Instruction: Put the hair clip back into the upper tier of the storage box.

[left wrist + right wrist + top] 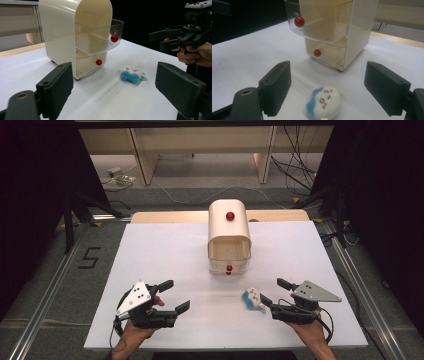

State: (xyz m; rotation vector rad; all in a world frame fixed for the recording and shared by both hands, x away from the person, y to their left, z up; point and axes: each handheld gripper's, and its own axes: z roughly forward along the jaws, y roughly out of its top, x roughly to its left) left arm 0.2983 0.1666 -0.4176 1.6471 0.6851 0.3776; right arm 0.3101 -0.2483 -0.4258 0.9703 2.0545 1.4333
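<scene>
A cream cabinet point(228, 225) point(75, 27) point(359, 27) stands at the table's far middle, with two clear drawers that have red knobs. Its upper drawer point(229, 252) point(100, 40) point(319, 22) is pulled out; the lower drawer point(90, 63) point(324, 53) is pushed in. A small white plush toy with blue hair point(253, 299) point(131, 73) point(324, 102) lies on the white tabletop point(165, 250) in front of the cabinet. My right gripper point(272, 291) point(327, 87) point(160, 40) is open, and the plush lies between its jaws with neither pad touching it. At the front left, my left gripper point(176, 295) point(115, 85) is open with nothing in it.
The table's front edge runs just below both hands. Metal rails point(45, 305) flank the table on the floor, with a "5" mark point(89, 257) at the left. Cables point(300, 165) and wooden furniture legs point(142, 162) lie beyond the far edge.
</scene>
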